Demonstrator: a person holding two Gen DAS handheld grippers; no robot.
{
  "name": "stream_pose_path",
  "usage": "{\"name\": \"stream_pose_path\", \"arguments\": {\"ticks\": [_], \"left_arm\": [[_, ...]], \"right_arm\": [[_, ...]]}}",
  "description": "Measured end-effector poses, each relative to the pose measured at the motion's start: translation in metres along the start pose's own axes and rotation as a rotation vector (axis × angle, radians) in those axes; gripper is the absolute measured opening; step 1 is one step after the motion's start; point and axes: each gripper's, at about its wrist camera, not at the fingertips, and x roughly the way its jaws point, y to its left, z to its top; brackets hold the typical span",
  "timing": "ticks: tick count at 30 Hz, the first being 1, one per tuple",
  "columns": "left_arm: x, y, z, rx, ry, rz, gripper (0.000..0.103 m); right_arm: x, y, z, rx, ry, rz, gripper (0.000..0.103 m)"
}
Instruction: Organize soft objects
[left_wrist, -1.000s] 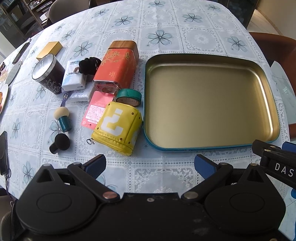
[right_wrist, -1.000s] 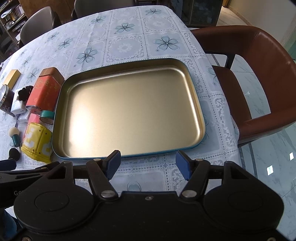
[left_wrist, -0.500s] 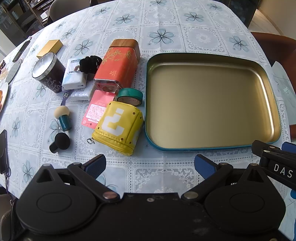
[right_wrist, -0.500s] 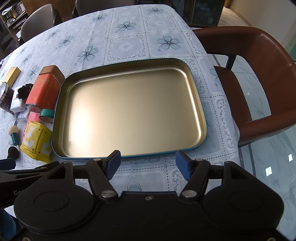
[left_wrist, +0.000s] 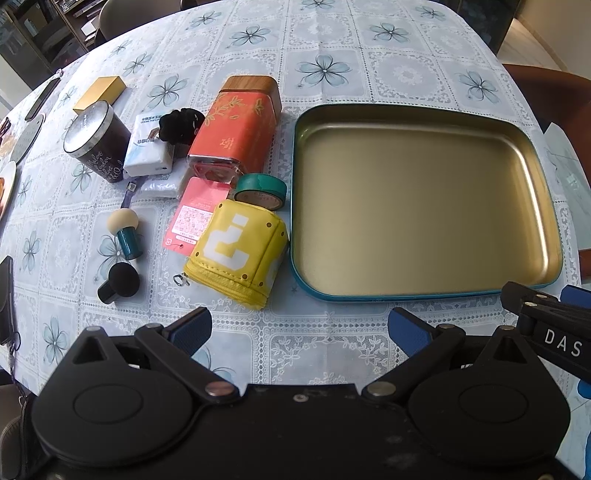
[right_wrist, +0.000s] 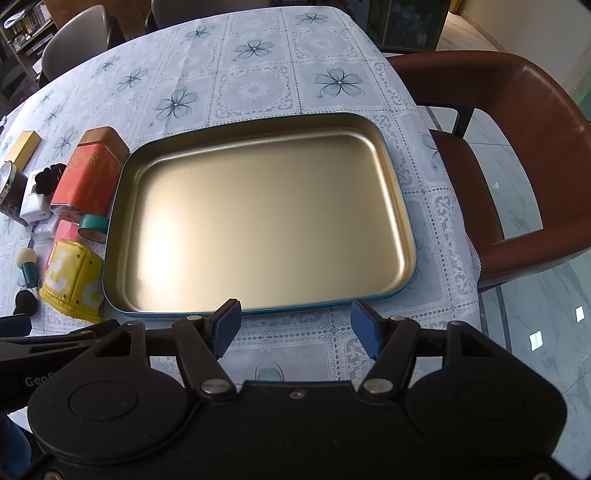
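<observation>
A gold metal tray with a teal rim (left_wrist: 480, 291) (right_wrist: 258, 306) lies empty on the flowered tablecloth. Left of it are soft things: a yellow zip pouch (left_wrist: 240, 254) (right_wrist: 72, 284), a black scrunchie (left_wrist: 181, 123) on a white tissue pack (left_wrist: 147, 151), a beige puff with a teal handle (left_wrist: 123, 221) and a black puff (left_wrist: 122, 280). My left gripper (left_wrist: 299, 330) is open and empty, just in front of the pouch and the tray's near left corner. My right gripper (right_wrist: 295, 326) is open and empty at the tray's near edge.
An orange tea tin (left_wrist: 236, 129), green tape roll (left_wrist: 260, 190), pink card (left_wrist: 195, 218), dark candle jar (left_wrist: 96, 142) and gold box (left_wrist: 99, 94) stand among the soft things. A brown chair (right_wrist: 517, 166) stands at the table's right side.
Both grippers have crept slightly forward over the table. Both stay open, and nothing on the table has moved.
</observation>
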Motion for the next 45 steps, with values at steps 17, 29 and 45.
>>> {"name": "stream_pose_path", "arguments": {"ticks": [17,29,45], "left_arm": [[0.001,0.0,0.0,-0.003,0.0,0.001,0.102],[0.001,0.0,-0.001,-0.013,-0.001,0.017,0.102],[-0.004,0.032,-0.005,-0.094,-0.015,0.025,0.102]], "right_arm": [[0.0,0.0,0.0,-0.002,0.002,0.002,0.061],[0.002,0.002,0.003,-0.004,0.001,0.013,0.061],[0.006,0.022,0.008,-0.038,-0.007,0.032,0.061]]}}
